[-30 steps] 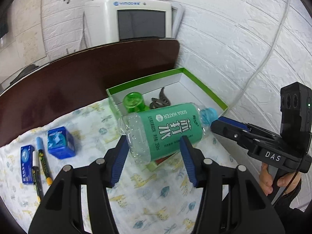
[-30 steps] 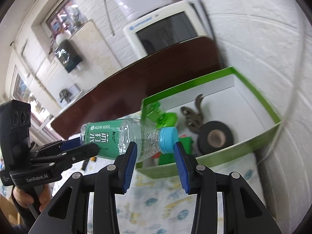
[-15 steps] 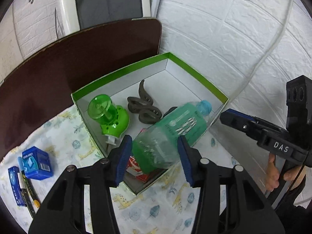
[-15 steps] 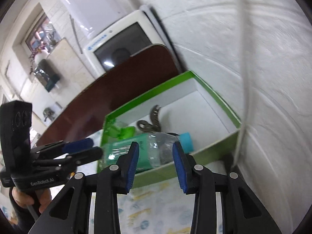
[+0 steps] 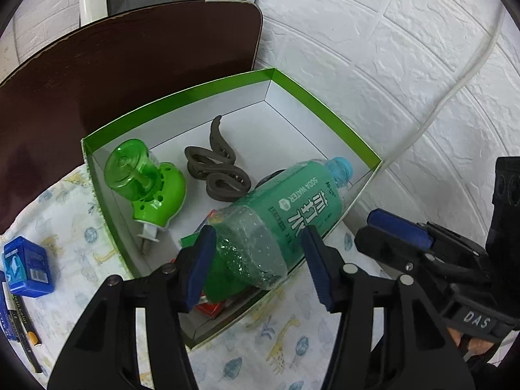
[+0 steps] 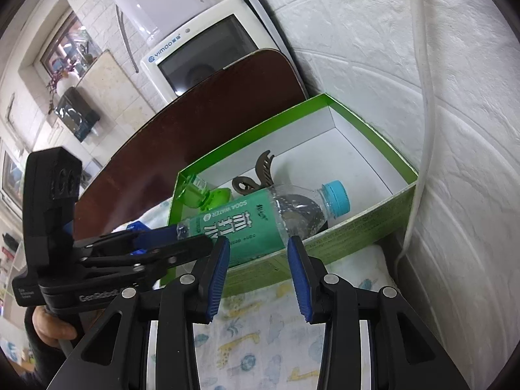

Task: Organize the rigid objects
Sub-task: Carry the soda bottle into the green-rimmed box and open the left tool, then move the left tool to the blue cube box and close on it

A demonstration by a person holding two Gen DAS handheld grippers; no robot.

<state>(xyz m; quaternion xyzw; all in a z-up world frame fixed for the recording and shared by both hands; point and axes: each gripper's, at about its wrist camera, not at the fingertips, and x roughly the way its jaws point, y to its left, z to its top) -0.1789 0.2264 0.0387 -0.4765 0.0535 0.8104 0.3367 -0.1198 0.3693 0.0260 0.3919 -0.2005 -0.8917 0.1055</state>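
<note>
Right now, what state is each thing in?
Bottle: capped, lying tilted in box, base over near rim.
Box: open-topped.
Left gripper: open, jaws just opening, bottle base between them.
Right gripper: open, empty.
Vaporizer: on its side in box.
Blue case: shut, outside box.

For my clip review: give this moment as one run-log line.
soda water bottle: lying in green box; left gripper: jaws just opening, bottle base between; right gripper: open, empty

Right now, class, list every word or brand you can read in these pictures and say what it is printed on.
"SODA WATER": bottle label; the large Chinese characters beside it I leave unread.
"YIMOO": white monitor.
"DAS": right tongs body.
"GenRobot": left tongs body.
Blue box, markers, green box side print: too small.
</note>
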